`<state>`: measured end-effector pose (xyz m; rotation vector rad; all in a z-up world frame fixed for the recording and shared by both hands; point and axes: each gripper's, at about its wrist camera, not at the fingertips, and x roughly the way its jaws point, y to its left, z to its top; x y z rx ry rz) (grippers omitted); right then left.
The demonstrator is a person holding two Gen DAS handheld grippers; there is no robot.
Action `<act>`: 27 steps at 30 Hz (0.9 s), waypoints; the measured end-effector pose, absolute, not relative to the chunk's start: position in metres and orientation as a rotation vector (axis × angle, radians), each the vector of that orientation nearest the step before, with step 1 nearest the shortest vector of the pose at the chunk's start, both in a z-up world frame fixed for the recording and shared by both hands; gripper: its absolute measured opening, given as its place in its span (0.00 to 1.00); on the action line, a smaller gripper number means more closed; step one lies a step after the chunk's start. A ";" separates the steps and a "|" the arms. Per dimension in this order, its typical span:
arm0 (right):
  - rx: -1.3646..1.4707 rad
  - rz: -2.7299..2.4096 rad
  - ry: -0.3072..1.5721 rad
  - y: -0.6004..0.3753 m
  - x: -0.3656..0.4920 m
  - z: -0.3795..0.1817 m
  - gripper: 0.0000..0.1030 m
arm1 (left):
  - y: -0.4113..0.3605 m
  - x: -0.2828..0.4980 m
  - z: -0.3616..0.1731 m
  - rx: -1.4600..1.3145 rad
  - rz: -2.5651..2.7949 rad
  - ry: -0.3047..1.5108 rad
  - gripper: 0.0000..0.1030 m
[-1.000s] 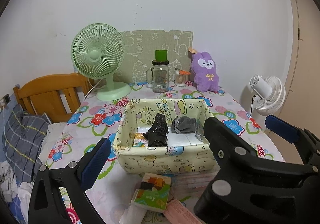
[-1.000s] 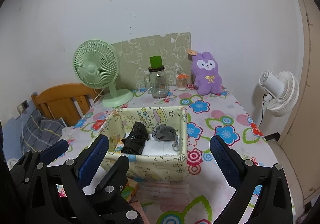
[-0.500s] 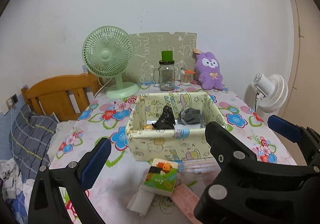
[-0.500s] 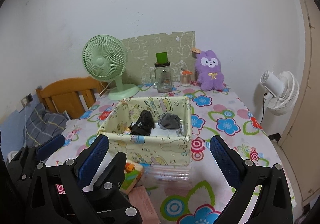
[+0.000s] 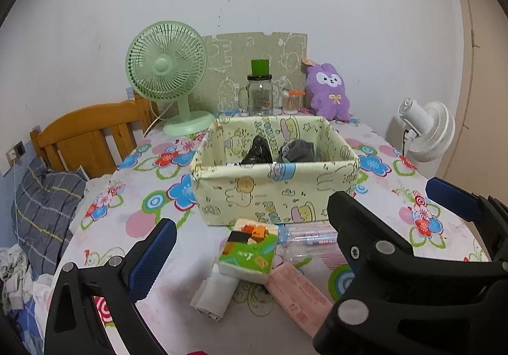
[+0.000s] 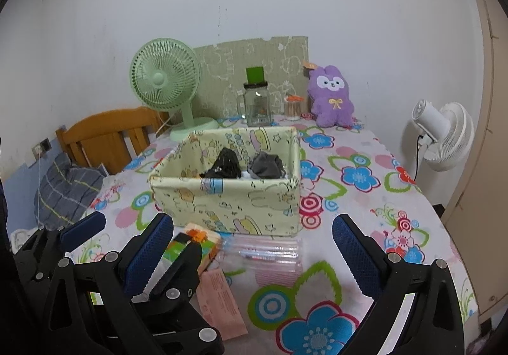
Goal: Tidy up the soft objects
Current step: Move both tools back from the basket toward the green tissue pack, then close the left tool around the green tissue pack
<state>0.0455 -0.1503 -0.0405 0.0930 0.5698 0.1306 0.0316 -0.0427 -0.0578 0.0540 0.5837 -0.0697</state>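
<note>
Tissue pack (image 5: pixel 249 252) before fabric bin (image 5: pixel 276 196).

Left gripper (image 5: pixel 298 234), right gripper (image 6: pixel 254 247): black angular frames, blue textured pads (image 6: pixel 352 247), silver screws, lower frame corners.

Green fan (image 5: pixel 166 69), glass jar (image 5: pixel 259 96), white fan (image 5: pixel 427 129), wooden headboard (image 5: pixel 92 129).

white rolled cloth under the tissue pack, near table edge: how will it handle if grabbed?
The rolled cloth looks soft and light, so it will probably sag and unroll. The tissue pack leans on it and may slide off.
</note>
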 end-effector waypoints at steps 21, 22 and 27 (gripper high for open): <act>0.101 0.114 0.679 -0.151 0.061 -0.090 0.95 | -0.042 0.049 -0.106 0.075 -0.095 0.693 0.86; 0.103 0.114 0.683 -0.150 0.061 -0.092 0.95 | -0.042 0.050 -0.108 0.078 -0.097 0.697 0.86; 0.106 0.112 0.708 -0.148 0.067 -0.102 0.95 | -0.040 0.057 -0.117 0.076 -0.105 0.719 0.79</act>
